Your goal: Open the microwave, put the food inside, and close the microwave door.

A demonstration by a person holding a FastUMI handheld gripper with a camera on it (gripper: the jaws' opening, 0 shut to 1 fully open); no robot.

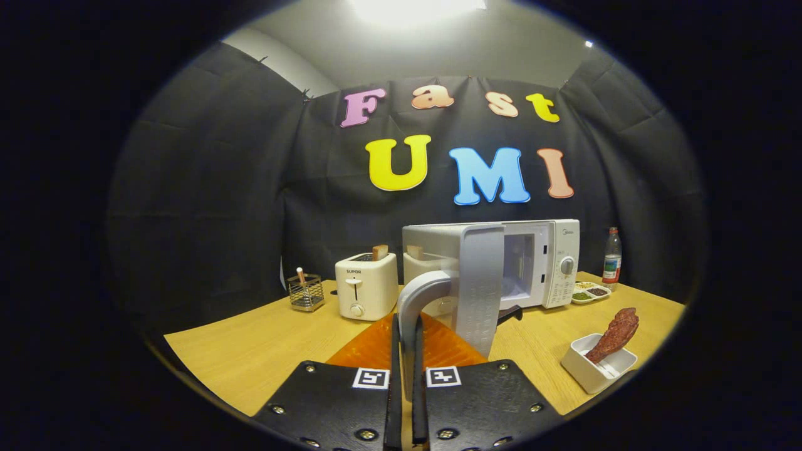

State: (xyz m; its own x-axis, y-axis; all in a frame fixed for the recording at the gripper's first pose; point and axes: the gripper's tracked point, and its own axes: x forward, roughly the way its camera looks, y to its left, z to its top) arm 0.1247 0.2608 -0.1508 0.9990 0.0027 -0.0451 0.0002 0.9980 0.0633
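Far left on the wooden table (pixel 250 351): wire basket (pixel 306 292) with a stick-like item in it, too small to identify. Next to it a white toaster (pixel 366 285), one slice of bread (pixel 380 252) poking up. Open tabletop in front of both, running to the near edge.

Centre: gripper (pixel 407 351) points level toward the microwave (pixel 539 260), fingers nearly together, both pressed on the lower end of the curved grey door handle (pixel 421 297). The handle arcs up and over to the microwave door (pixel 479 285), which stands swung out edge-on toward the camera. An orange mat (pixel 438 344) lies under the fingers and the door; the fingers cover most of it. A second white appliance behind the door is mostly hidden, can't tell what it is.

Right of the door: cavity is open, interior partly visible, contents hard to make out. Control panel with a knob on the microwave's right side. Beside it, a small divided dish (pixel 590 293) with dark fillings and a bottle (pixel 612 258) near the table's back corner.

Near right edge: white tray (pixel 592 371) with the food (pixel 617 333), a reddish-brown piece leaning out of it, well apart from the microwave. Bare table between tray and door.
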